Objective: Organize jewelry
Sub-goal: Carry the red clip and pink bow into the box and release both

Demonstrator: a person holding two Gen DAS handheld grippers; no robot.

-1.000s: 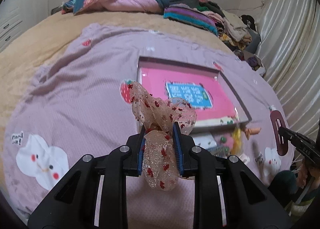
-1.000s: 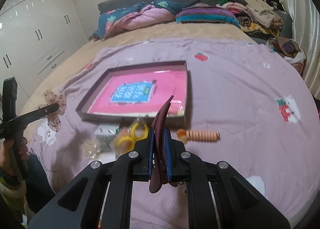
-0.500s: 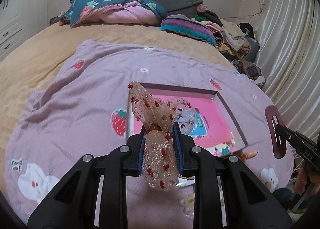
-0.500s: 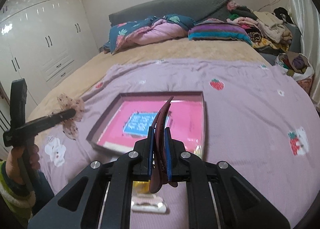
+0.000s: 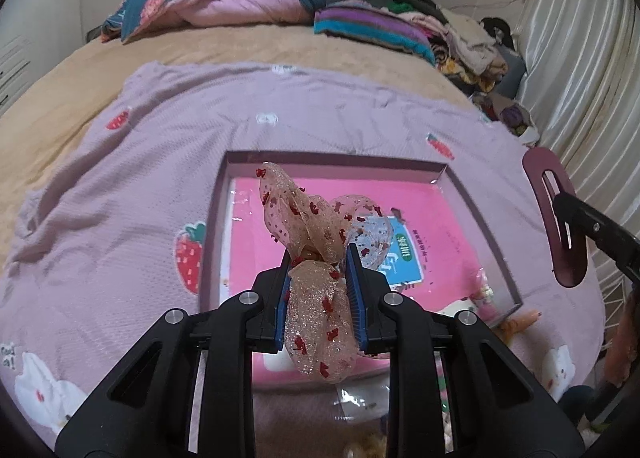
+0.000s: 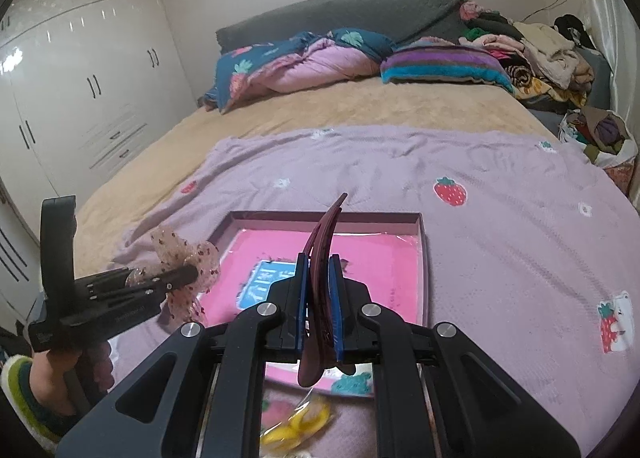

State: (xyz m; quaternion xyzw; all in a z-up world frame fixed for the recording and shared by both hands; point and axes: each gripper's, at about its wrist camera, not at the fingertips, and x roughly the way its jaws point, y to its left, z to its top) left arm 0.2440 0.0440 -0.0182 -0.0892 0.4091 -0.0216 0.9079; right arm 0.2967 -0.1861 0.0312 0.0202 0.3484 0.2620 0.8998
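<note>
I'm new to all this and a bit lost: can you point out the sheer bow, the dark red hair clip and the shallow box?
Sheer bow (image 5: 316, 314), left wrist view: lower loop.
Dark red hair clip (image 6: 320, 246), right wrist view: curved upper blade.
Shallow box (image 6: 424, 258), right wrist view: right wall.

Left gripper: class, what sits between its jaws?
A sheer bow with red specks, pinched between the jaws of the left gripper, above the pink tray. The left wrist view shows it.
</note>
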